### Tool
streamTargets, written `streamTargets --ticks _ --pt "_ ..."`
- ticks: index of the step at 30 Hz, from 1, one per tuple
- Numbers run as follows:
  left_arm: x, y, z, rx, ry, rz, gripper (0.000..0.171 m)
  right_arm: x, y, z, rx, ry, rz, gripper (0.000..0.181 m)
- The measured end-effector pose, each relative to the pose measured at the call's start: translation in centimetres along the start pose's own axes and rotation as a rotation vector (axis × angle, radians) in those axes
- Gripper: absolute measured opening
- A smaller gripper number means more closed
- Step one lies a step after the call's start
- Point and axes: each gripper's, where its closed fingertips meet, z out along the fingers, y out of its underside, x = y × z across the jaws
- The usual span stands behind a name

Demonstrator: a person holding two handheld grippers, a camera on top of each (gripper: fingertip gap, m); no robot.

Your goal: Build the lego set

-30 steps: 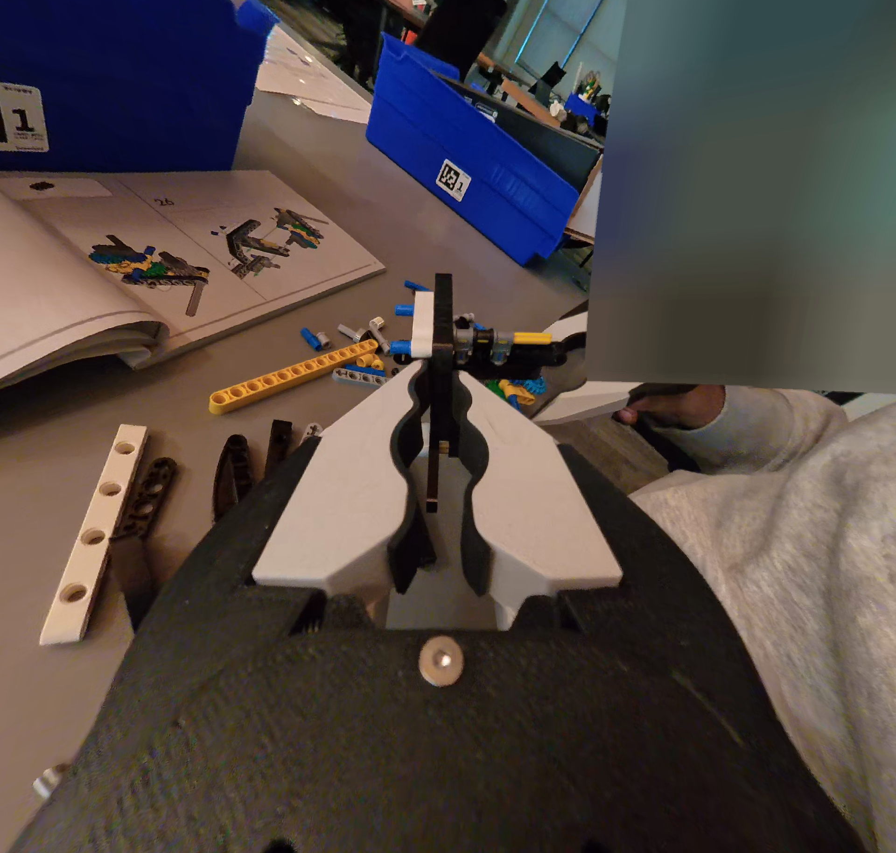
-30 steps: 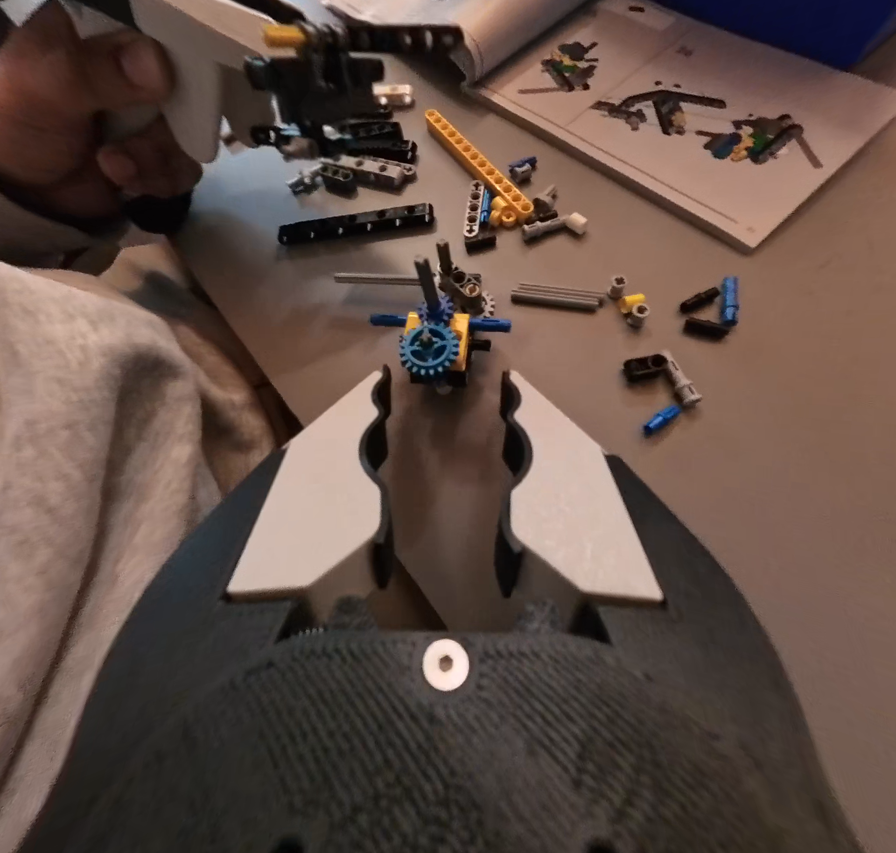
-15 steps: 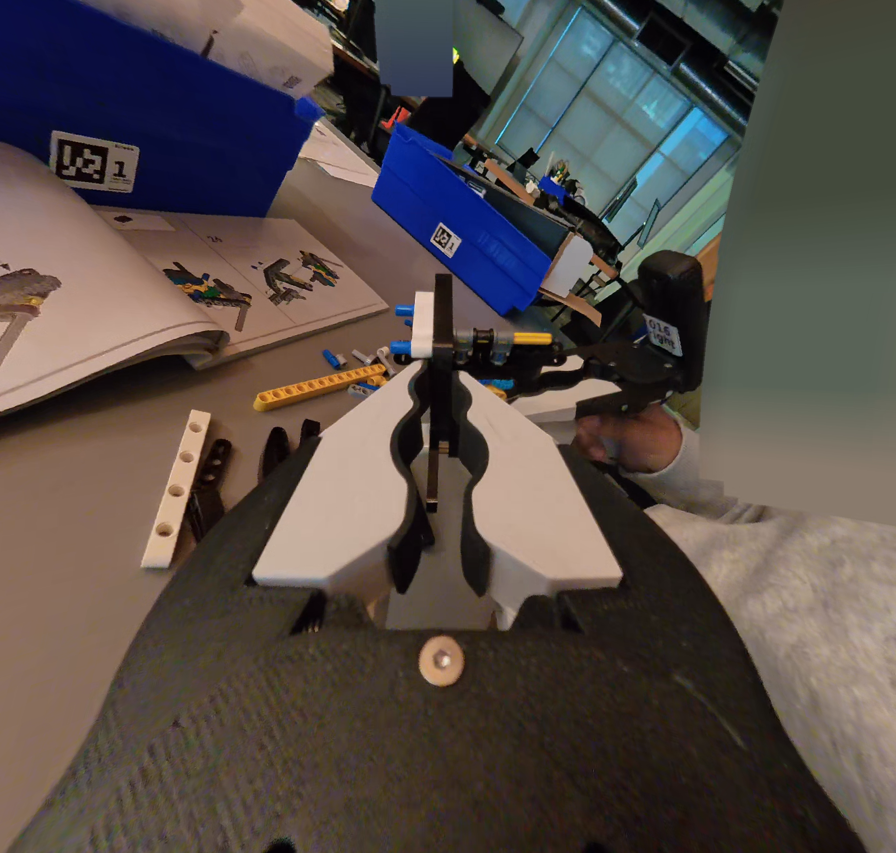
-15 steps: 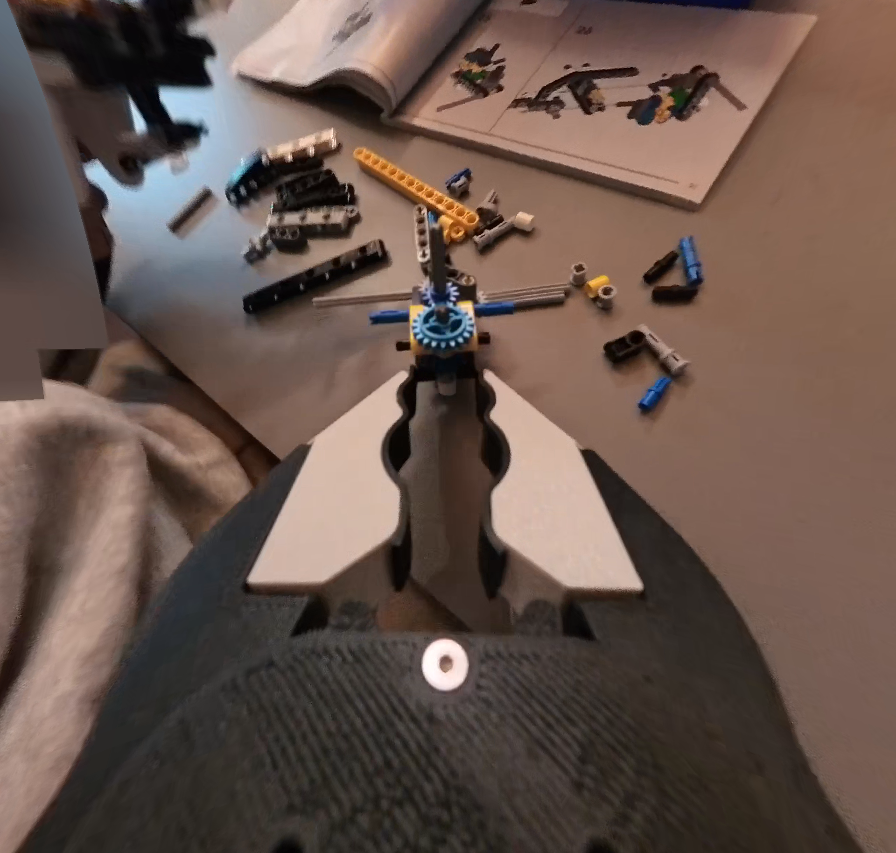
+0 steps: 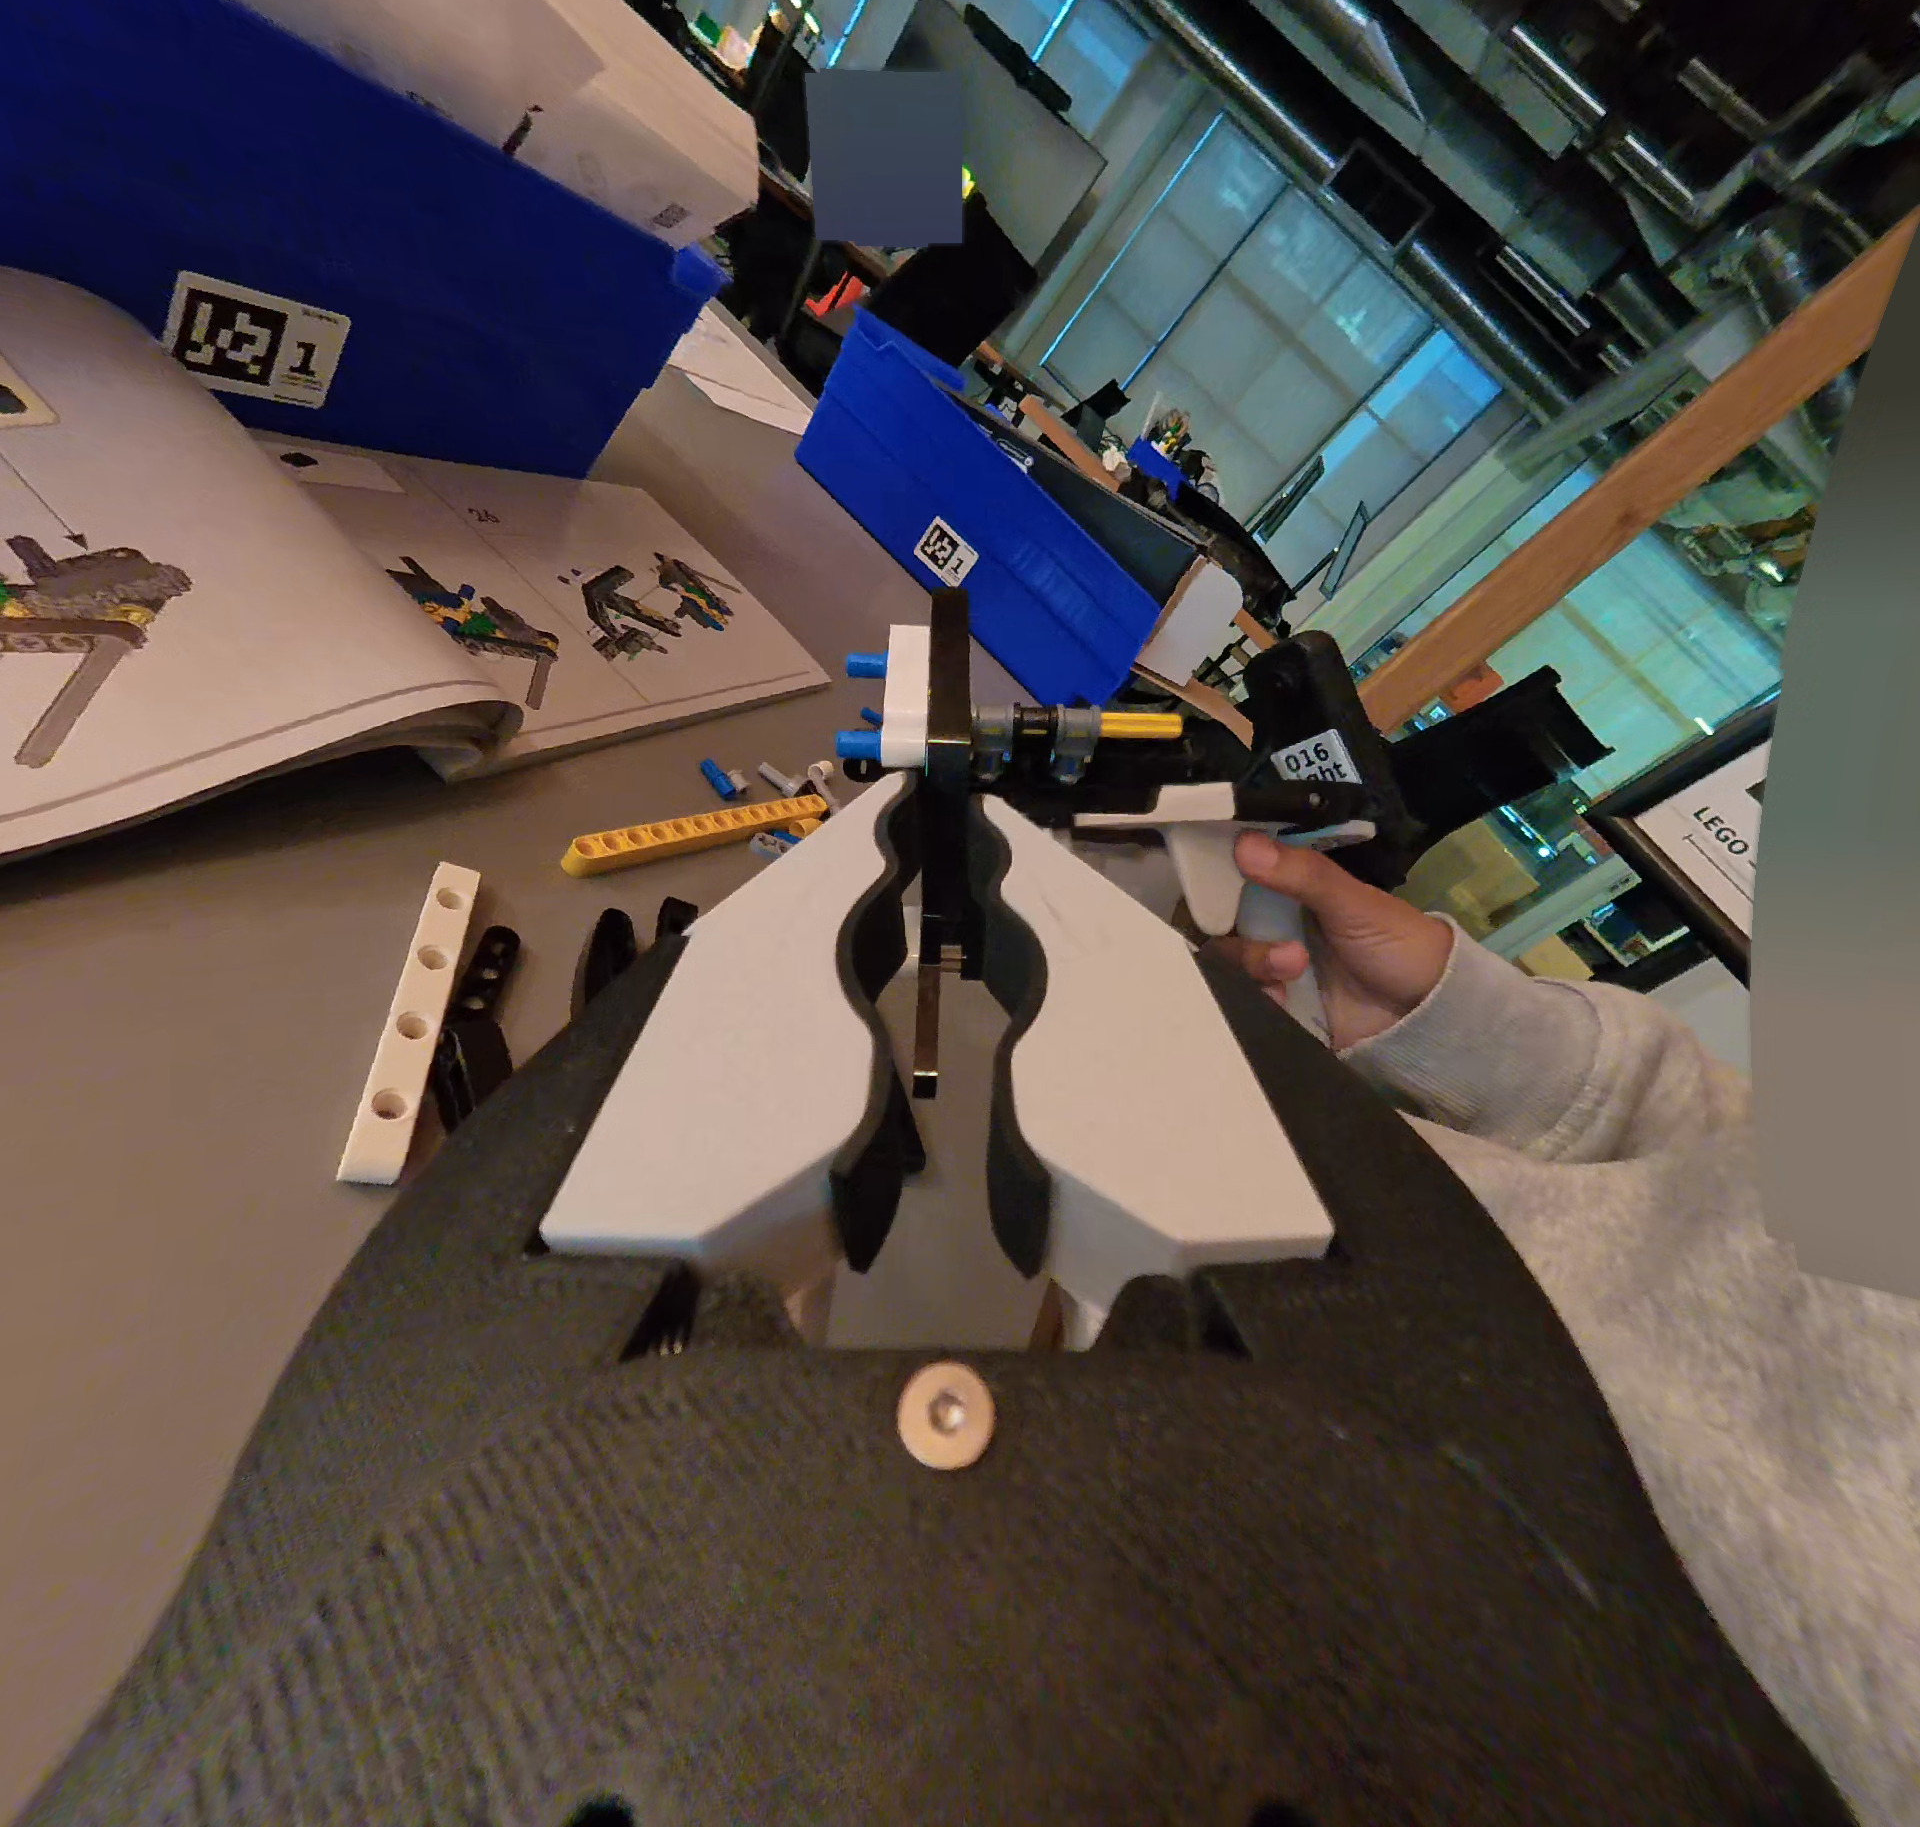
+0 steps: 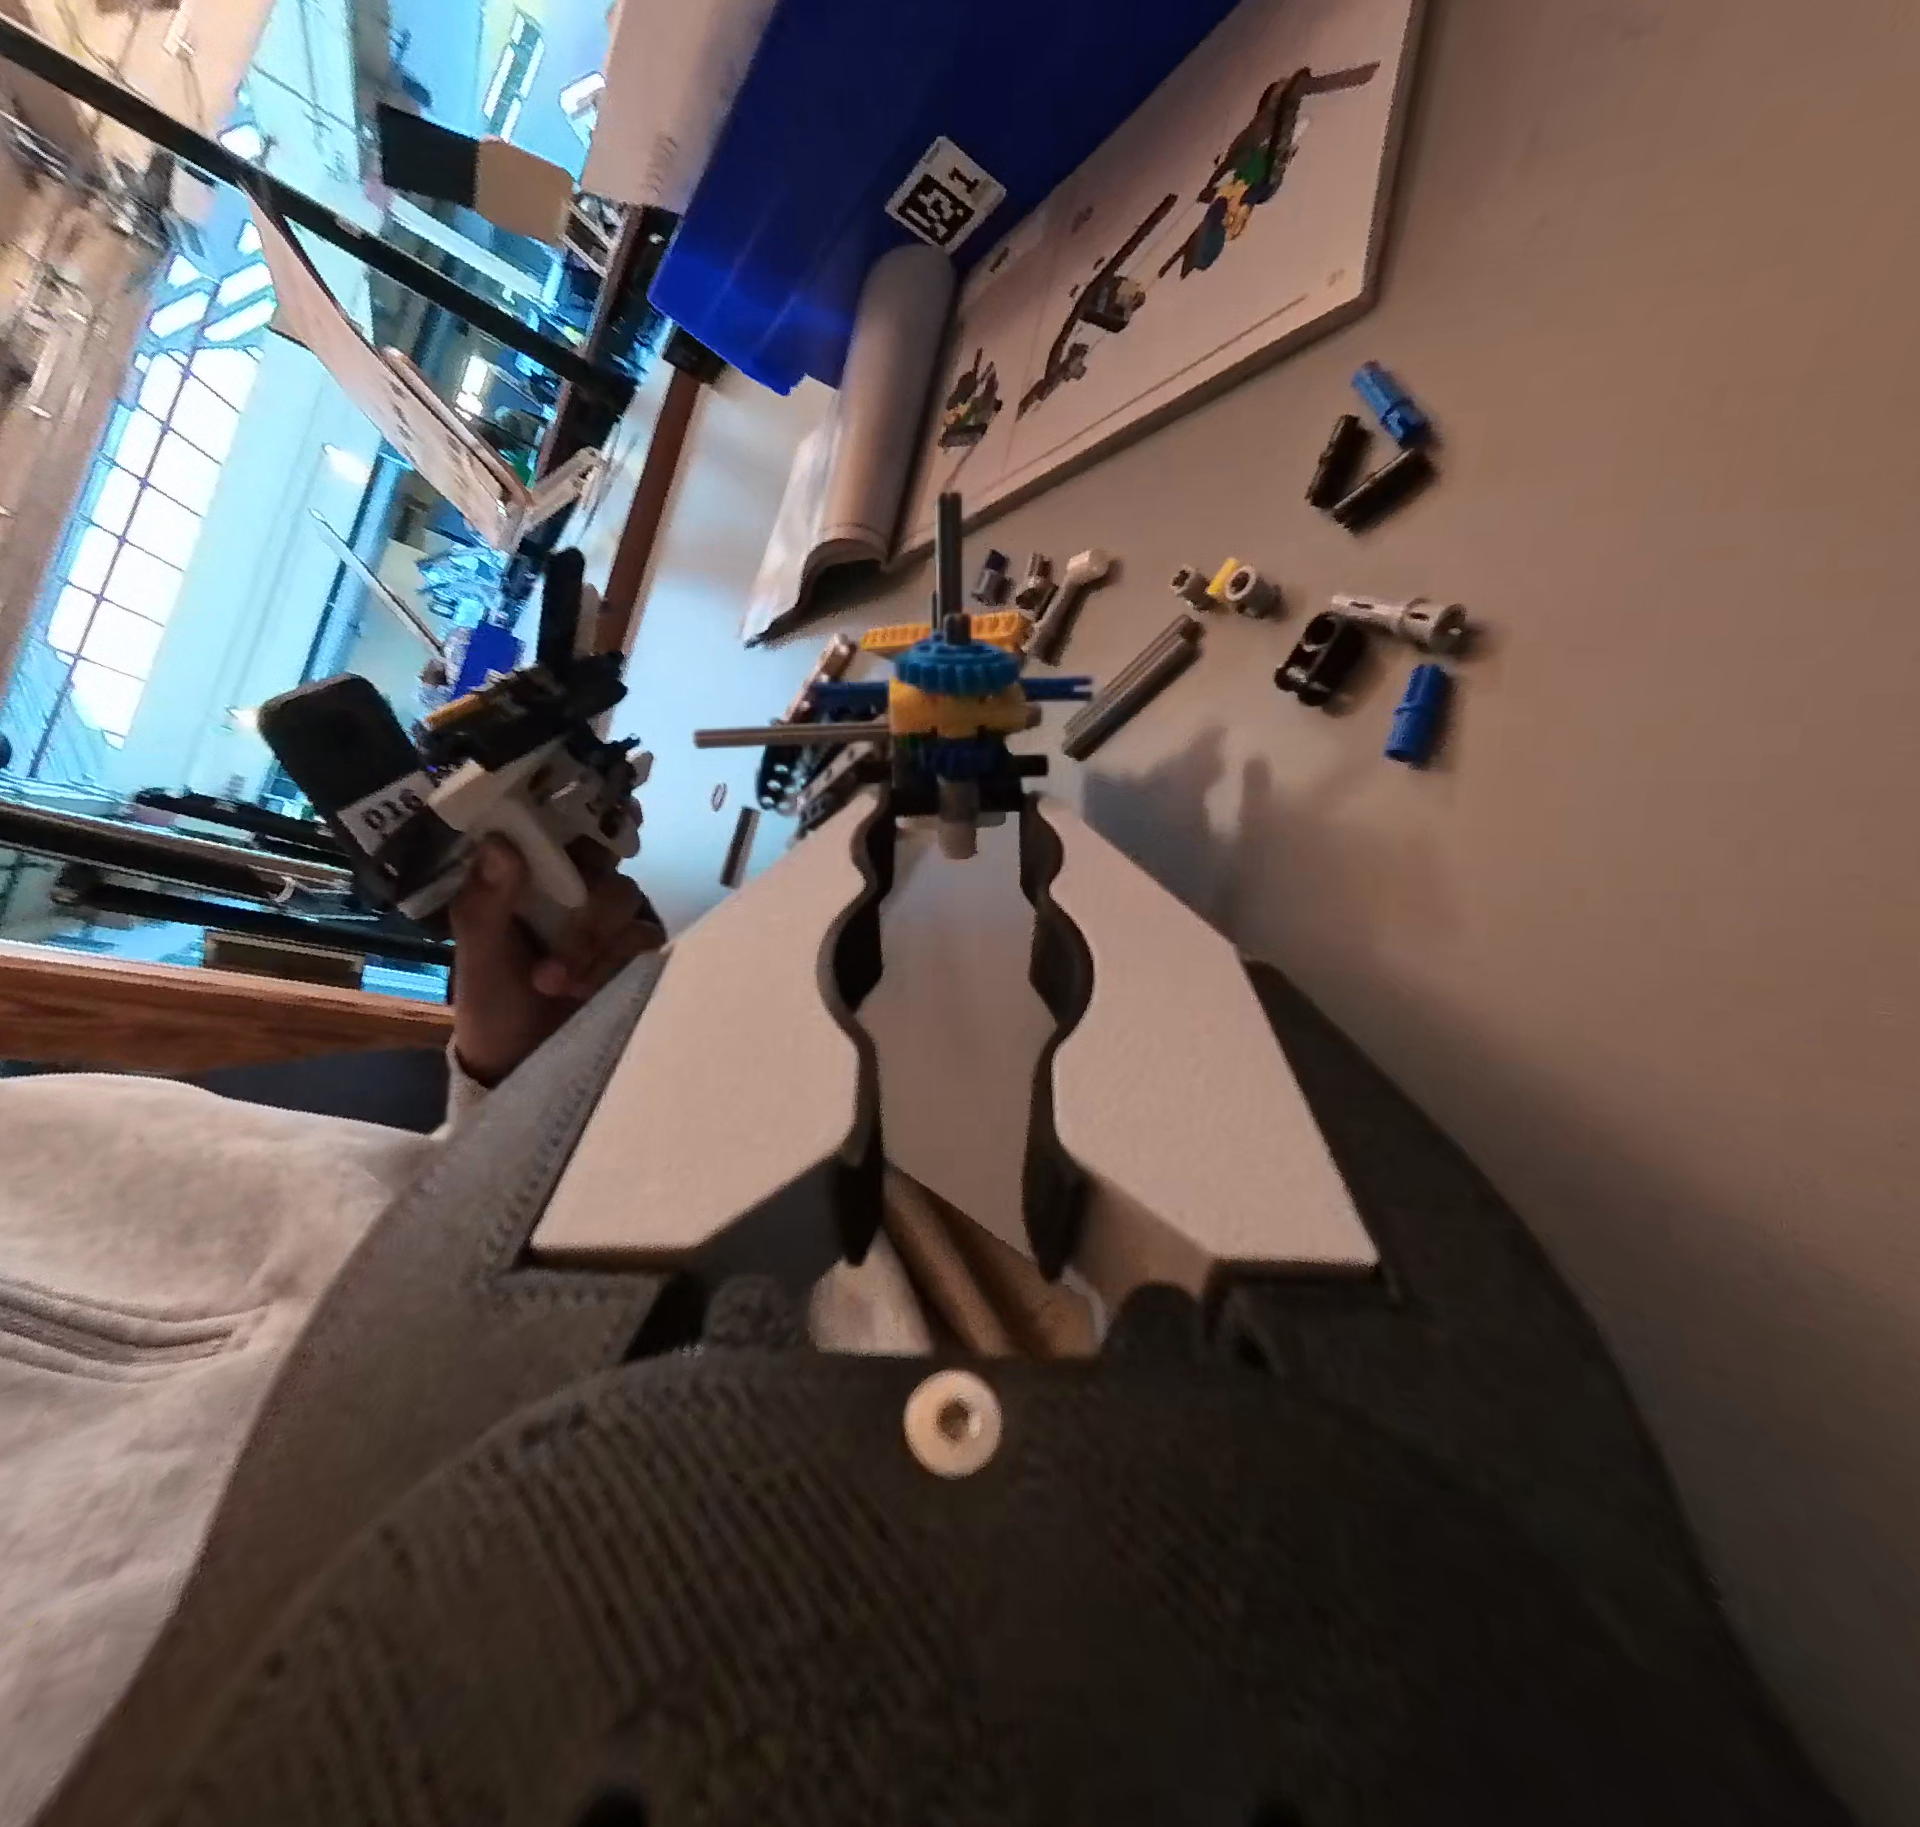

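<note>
Left tongs [image 5: 940, 821]: closed on a flat black plastic lego beam assembly [image 5: 943, 738], held upright between the tips and raised off the grey desk [image 5: 208, 998]. At its top, a small white block with blue pins projects to the left; a grey-and-black axle stack ending in a yellow rod projects to the right.

Right tongs [image 6: 956, 821]: clamped narrowly on the dark base of a compact yellow-and-blue lego gear module [image 6: 951, 707], also lifted clear of the desk. A blue toothed gear sits on the yellow block, a thin dark axle rises from the top, and a grey axle sticks out to the left.

Ahead and to the left of the left tongs, on the desk: a long yellow perforated beam [image 5: 686, 830], a white four-hole beam [image 5: 410, 1024] with black curved pieces just beside it, and an open instruction booklet [image 5: 312, 634]. Blue plastic bins [image 5: 395, 250] stand beyond the booklet.

Ahead and to the right of the right tongs — loose blue, black, grey and yellow connector pins [image 6: 1382, 624] lie scattered.
</note>
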Motion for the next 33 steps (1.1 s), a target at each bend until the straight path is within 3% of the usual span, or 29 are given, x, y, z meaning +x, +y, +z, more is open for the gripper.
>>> streamTargets --ticks 8,20,33 --pt "-0.1 0.0 0.0 0.001 0.0 -0.009 0.005 -0.7 -0.9 -0.2 0.039 -0.062 0.073 0.022" --pt "-0.1 0.1 0.1 -0.003 0.003 -0.015 0.005 -1.4 -1.1 -0.2 0.047 -0.093 0.033 0.021" --pt "0.0 0.2 0.1 -0.007 0.006 -0.017 0.005 -1.4 0.1 0.4 -0.096 0.114 -0.342 0.022"
